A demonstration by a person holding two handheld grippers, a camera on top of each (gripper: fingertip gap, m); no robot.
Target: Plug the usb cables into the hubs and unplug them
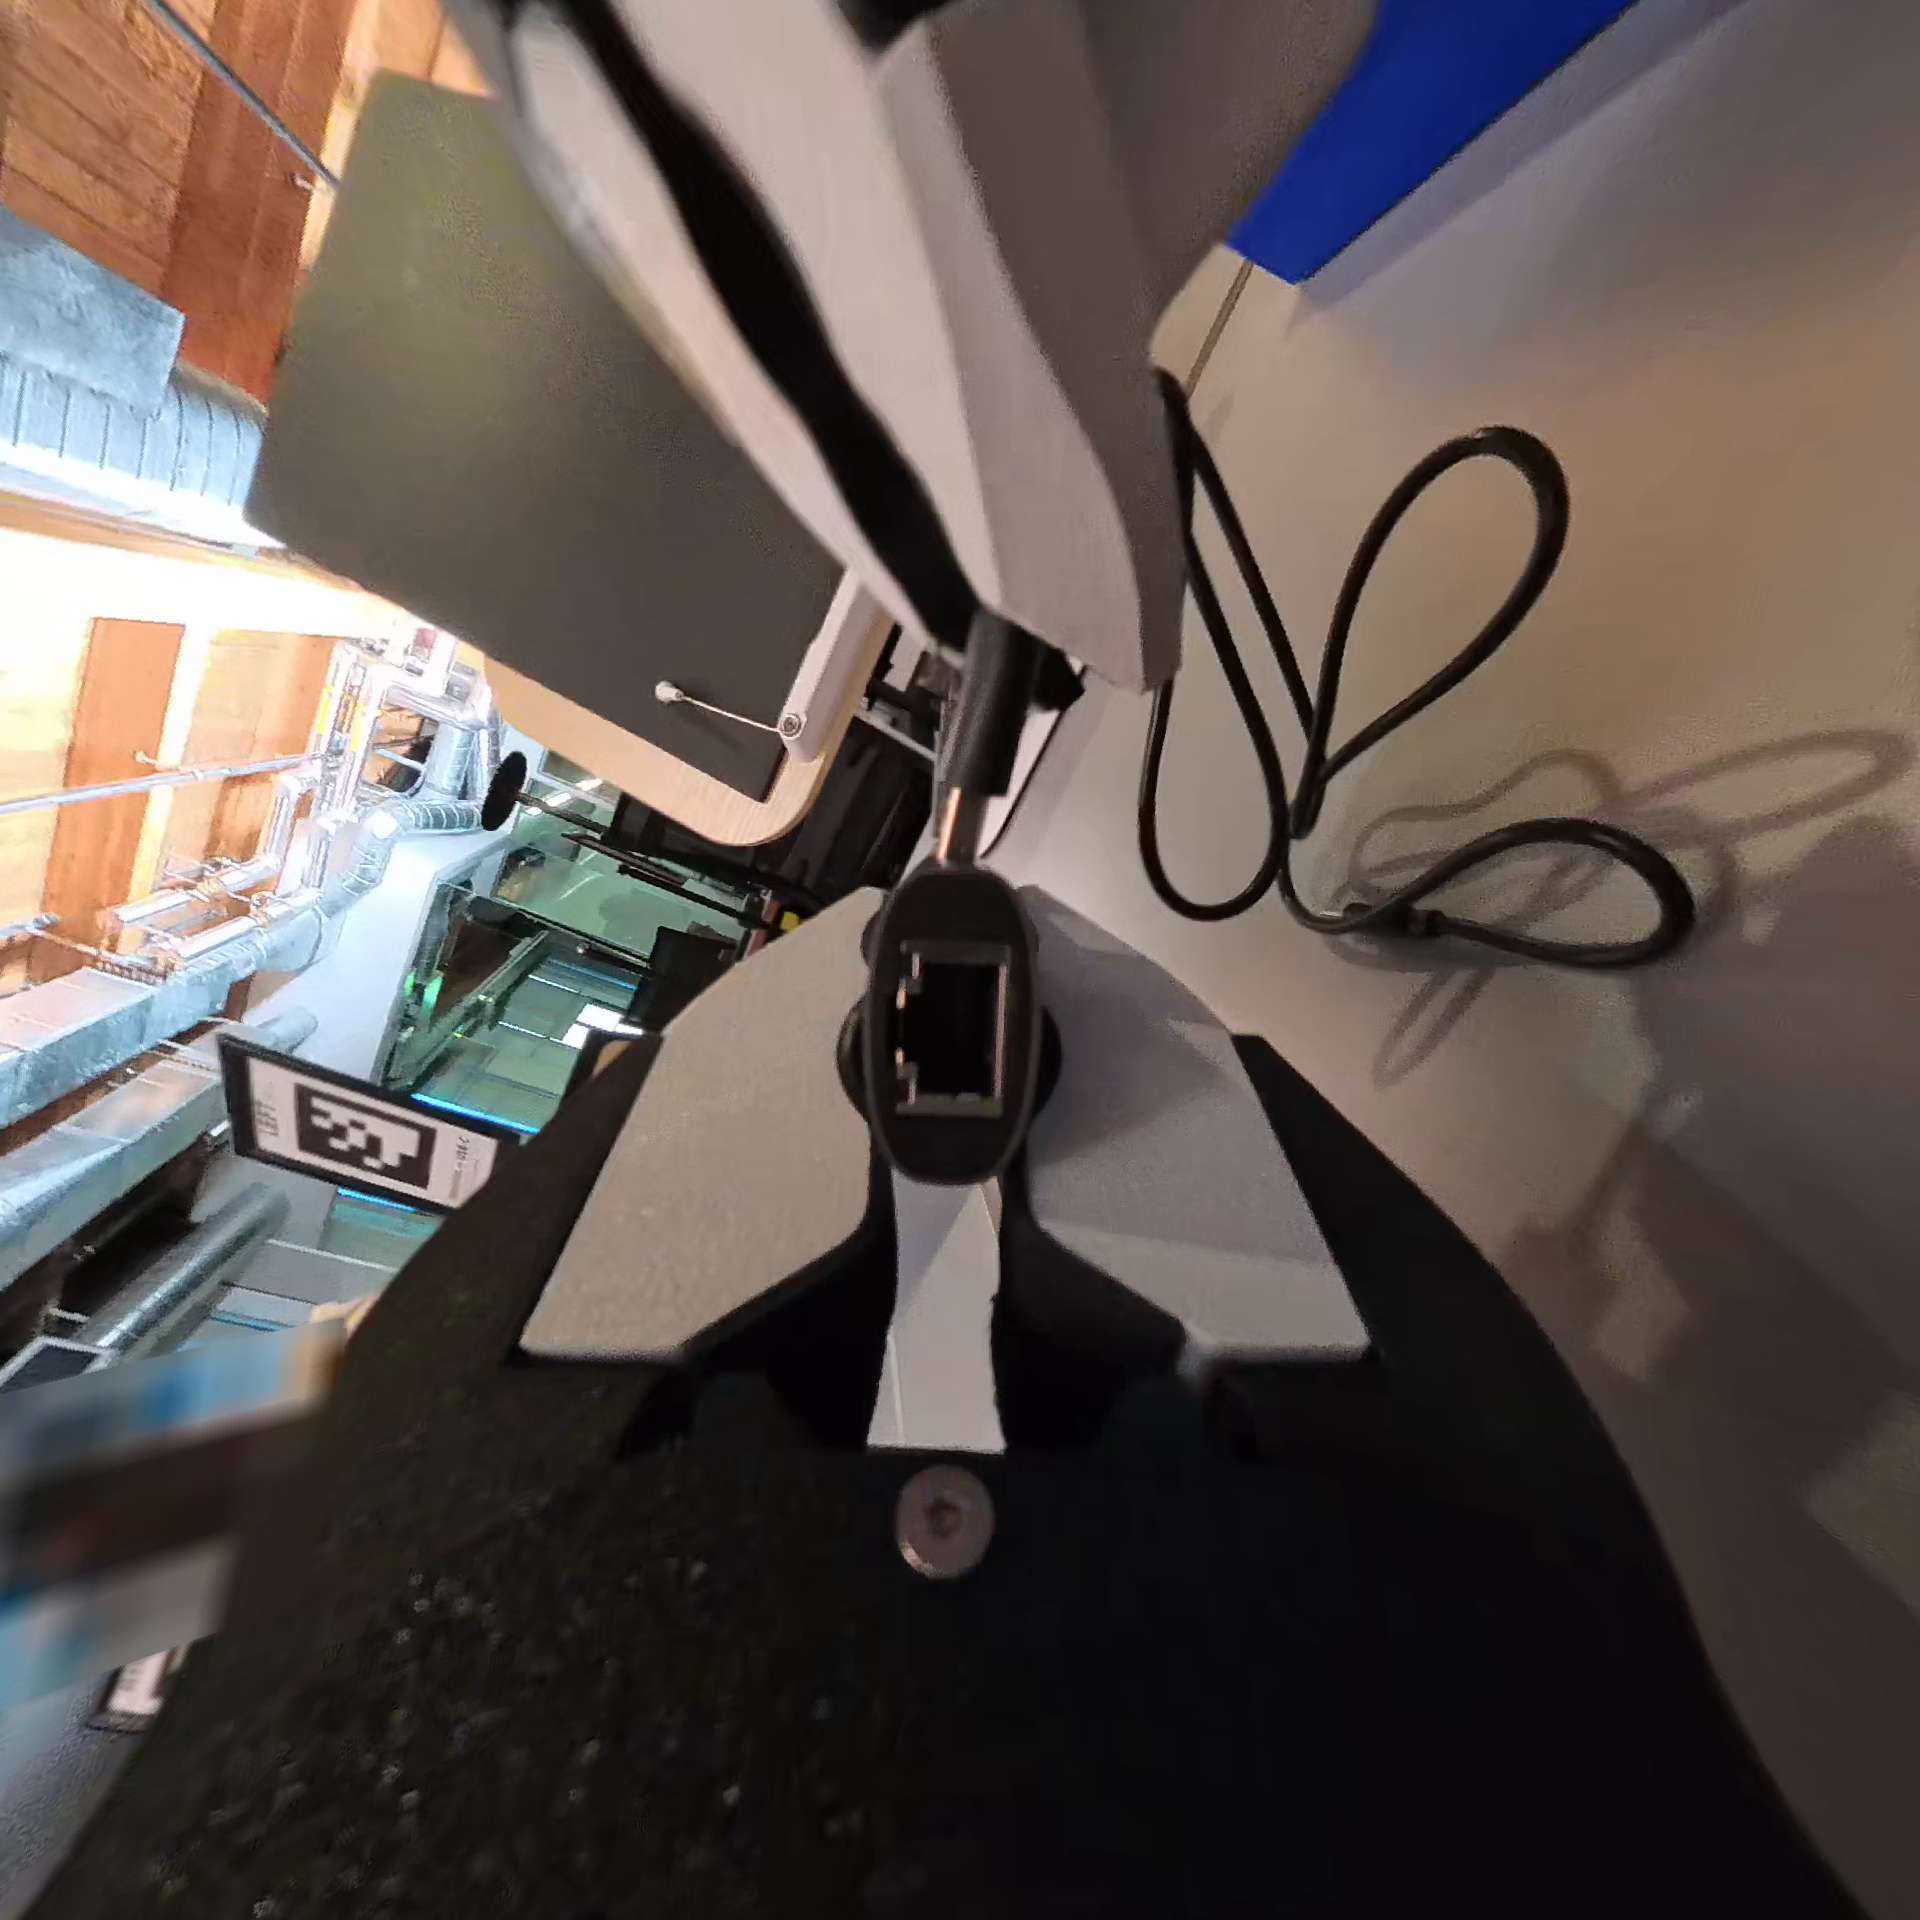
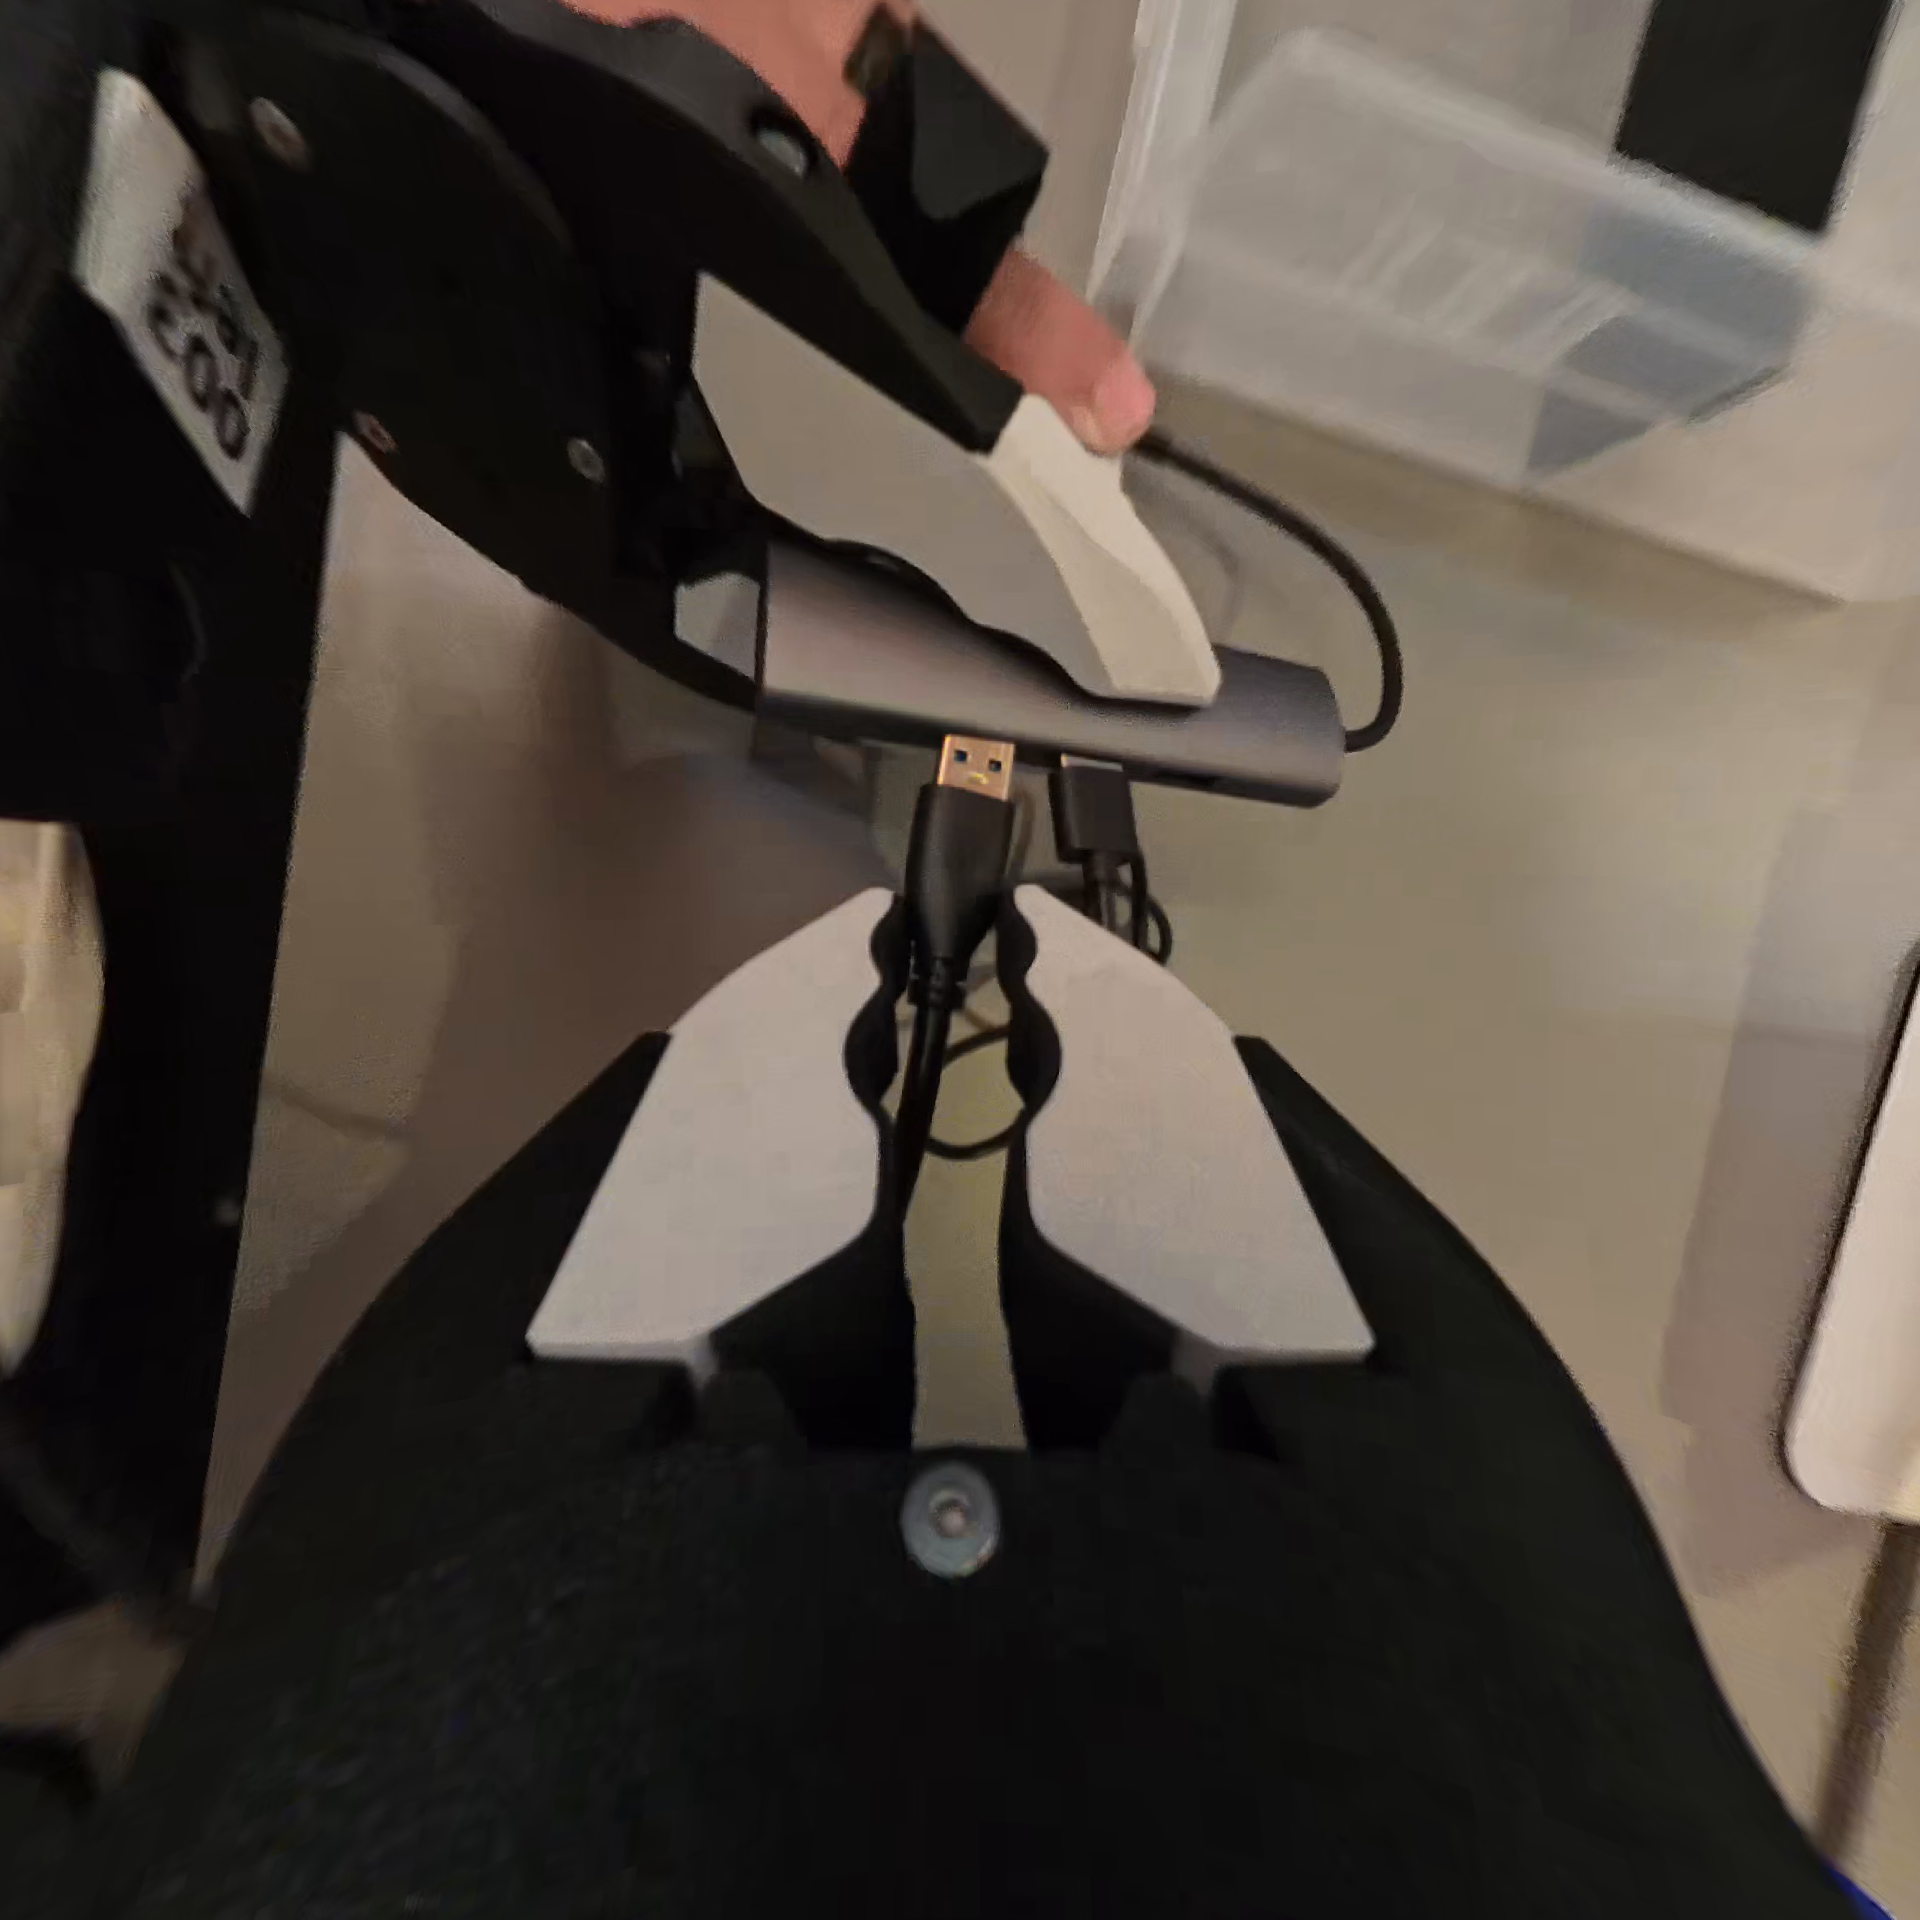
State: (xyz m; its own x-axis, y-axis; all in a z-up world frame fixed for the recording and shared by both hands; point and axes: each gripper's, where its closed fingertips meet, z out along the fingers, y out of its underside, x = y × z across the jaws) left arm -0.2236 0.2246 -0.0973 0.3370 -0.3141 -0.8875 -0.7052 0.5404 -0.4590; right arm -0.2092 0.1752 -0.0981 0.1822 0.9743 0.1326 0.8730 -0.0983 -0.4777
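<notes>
The left hand-held gripper [image 1: 951, 1039] clamps the slim grey metal hub [image 2: 1049, 691]; the right hand-held gripper [image 2: 951, 925] pinches a black gold-tipped USB plug [image 2: 961, 821] (tip just beside the hub's edge).

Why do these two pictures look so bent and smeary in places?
Left wrist view: wide-angle lens curves the room; the hub is sharp, the right gripper above blurred, and the cable loop casts crisp shadows. Right wrist view: dimmer, softer; the USB plug fairly clear, the plastic bin motion-smeared.
</notes>
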